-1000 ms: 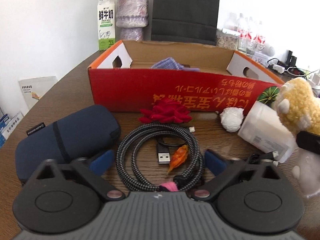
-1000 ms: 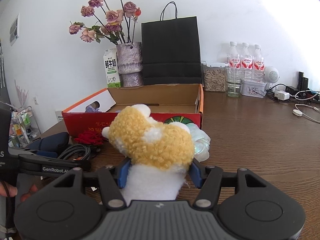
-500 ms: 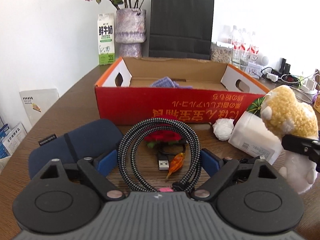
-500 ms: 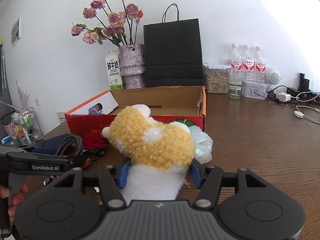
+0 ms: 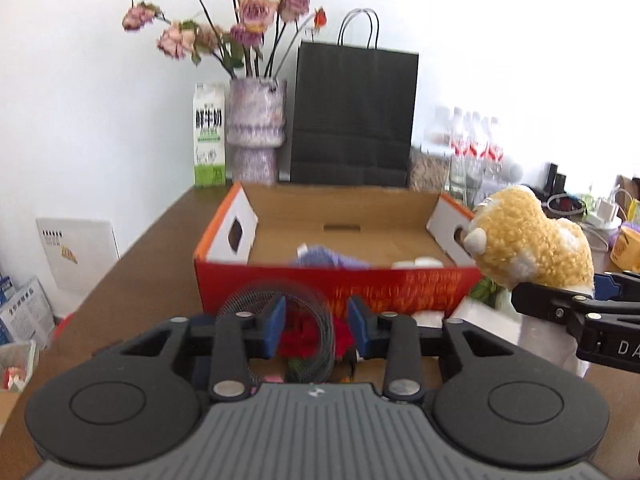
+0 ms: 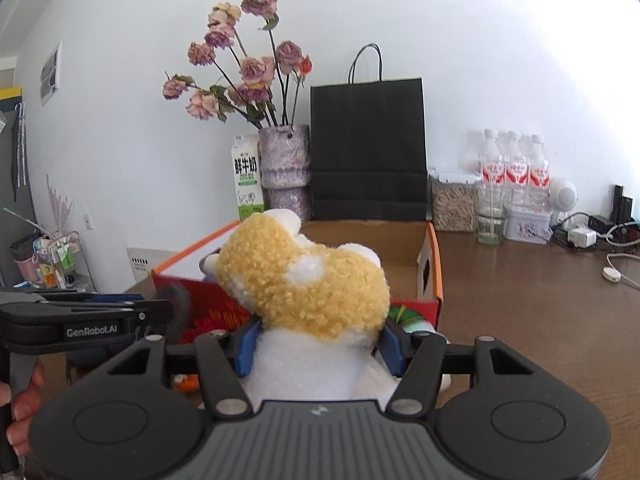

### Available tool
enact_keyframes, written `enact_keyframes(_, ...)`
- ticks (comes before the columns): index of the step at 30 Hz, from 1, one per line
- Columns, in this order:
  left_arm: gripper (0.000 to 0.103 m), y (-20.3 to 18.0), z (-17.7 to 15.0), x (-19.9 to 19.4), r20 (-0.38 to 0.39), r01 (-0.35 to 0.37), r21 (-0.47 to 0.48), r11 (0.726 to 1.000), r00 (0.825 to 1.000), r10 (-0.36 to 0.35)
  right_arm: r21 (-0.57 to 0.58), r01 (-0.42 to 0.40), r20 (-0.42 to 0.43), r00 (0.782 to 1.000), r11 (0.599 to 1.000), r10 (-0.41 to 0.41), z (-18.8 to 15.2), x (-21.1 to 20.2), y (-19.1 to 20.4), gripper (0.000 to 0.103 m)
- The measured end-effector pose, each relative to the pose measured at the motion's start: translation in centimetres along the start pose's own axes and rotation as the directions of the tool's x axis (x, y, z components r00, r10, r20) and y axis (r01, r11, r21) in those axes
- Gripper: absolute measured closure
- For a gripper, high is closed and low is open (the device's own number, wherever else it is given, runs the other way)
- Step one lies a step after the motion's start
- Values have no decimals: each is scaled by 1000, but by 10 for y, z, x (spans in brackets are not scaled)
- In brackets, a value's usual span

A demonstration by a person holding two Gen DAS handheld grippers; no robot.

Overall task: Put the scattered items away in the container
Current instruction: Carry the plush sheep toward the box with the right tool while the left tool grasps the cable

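The red cardboard box (image 5: 340, 286) lies open on the brown table with a purple cloth (image 5: 324, 258) inside. My left gripper (image 5: 317, 326) hovers just in front of it, its jaws closing on the coiled braided cable (image 5: 256, 298), which hangs lifted and squeezed between the blue pads. A red fabric flower (image 5: 300, 338) shows behind the coil. My right gripper (image 6: 316, 346) is shut on the body of a yellow-and-white plush toy (image 6: 304, 280), held up at the box's (image 6: 434, 276) near right corner. The plush toy (image 5: 528, 248) also appears at the right of the left wrist view.
Behind the box stand a vase of dried roses (image 5: 256, 132), a milk carton (image 5: 209, 136), a black paper bag (image 5: 354, 116) and water bottles (image 6: 516, 172). A white tub (image 5: 480, 316) lies by the box's right corner. Chargers and cords (image 6: 584, 236) clutter the far right.
The left jaws have narrowed from wide apart onto the cable coil, and the coil has left the table and risen with the gripper. The right gripper has lifted the plush toy slightly.
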State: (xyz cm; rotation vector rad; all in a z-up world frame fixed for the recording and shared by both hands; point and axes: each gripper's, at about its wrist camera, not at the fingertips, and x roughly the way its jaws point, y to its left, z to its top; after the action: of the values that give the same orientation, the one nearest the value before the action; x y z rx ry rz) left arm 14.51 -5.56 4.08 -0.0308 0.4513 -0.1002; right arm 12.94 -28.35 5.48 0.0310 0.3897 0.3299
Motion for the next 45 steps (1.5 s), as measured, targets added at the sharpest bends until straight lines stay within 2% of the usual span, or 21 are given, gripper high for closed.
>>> enact_keyframes(4, 70, -1, 3, 6, -12, -7, -2, 1000, 1000, 7, 1, -8, 17, 1000, 1000, 8, 8, 5, 2, 45)
enact_keyframes(6, 67, 1, -3, 10, -44, 1, 0, 1000, 999, -1, 4, -13, 9, 1000, 1000, 13, 6, 7, 1, 45)
enact_keyframes(7, 60, 3, -7, 11, -67, 4, -6, 1000, 998, -5, 7, -13, 0, 1000, 1000, 13, 4, 8, 1, 45)
enact_keyframes(8, 42, 5, -12, 12, -83, 8, -12, 1000, 996, -9, 9, -12, -10, 1000, 1000, 12, 1, 9, 1, 45)
enact_keyframes(10, 16, 8, -22, 10, -101, -1, -8, 1000, 995, 0, 13, -11, -28, 1000, 1000, 11, -5, 8, -1, 45)
enact_keyframes(12, 14, 10, -28, 8, -108, -19, 2, 1000, 994, 19, 16, -5, -39, 999, 1000, 6, -11, 5, -3, 44)
enact_keyframes(15, 3, 14, -32, 13, -133, -36, -3, 999, 991, 35, 21, 8, -55, 998, 1000, -6, -19, 2, -6, 44)
enact_keyframes(20, 0, 11, -32, 34, -158, -63, 28, 998, 985, 67, 31, 14, -67, 998, 999, -12, -23, 0, -6, 44)
enact_keyframes(24, 0, 1, -33, 53, -169, -114, 99, 989, 977, 129, 31, 13, -68, 998, 999, -11, -24, -1, -5, 44)
enact_keyframes(25, 1, 0, -34, 56, -169, -113, 111, 987, 977, 131, 31, 13, -68, 998, 999, -11, -24, -1, -5, 44)
enact_keyframes(26, 12, 0, -36, 57, -171, -99, 106, 989, 978, 117, 31, 14, -68, 998, 999, -12, -24, -1, -5, 44)
enact_keyframes(27, 19, 2, -36, 57, -180, -87, 88, 992, 978, 102, 31, 15, -68, 998, 999, -13, -24, -1, -5, 44)
enact_keyframes(29, 23, 6, -37, 53, -175, -72, 60, 996, 981, 81, 32, 17, -67, 998, 999, -15, -25, -4, -5, 44)
enact_keyframes(35, 26, 8, -37, 40, -136, -66, 61, 996, 988, 74, 35, 16, -61, 998, 999, -14, -24, -7, -6, 44)
enact_keyframes(42, 26, 6, -23, 20, -65, -59, 69, 996, 996, 64, 28, 13, -39, 999, 1000, -12, -19, -10, -4, 44)
enact_keyframes(43, 34, 6, -19, 18, -51, -55, 68, 996, 997, 58, 28, 14, -33, 999, 1000, -13, -17, -10, -4, 44)
enact_keyframes(44, 74, 5, -16, 15, -38, -38, 68, 997, 998, 41, 28, 15, -27, 1000, 999, -15, -14, -9, -4, 44)
enact_keyframes(45, 88, 4, -11, 13, -34, -32, 60, 998, 999, 34, 29, 16, -21, 1000, 999, -16, -12, -9, -5, 44)
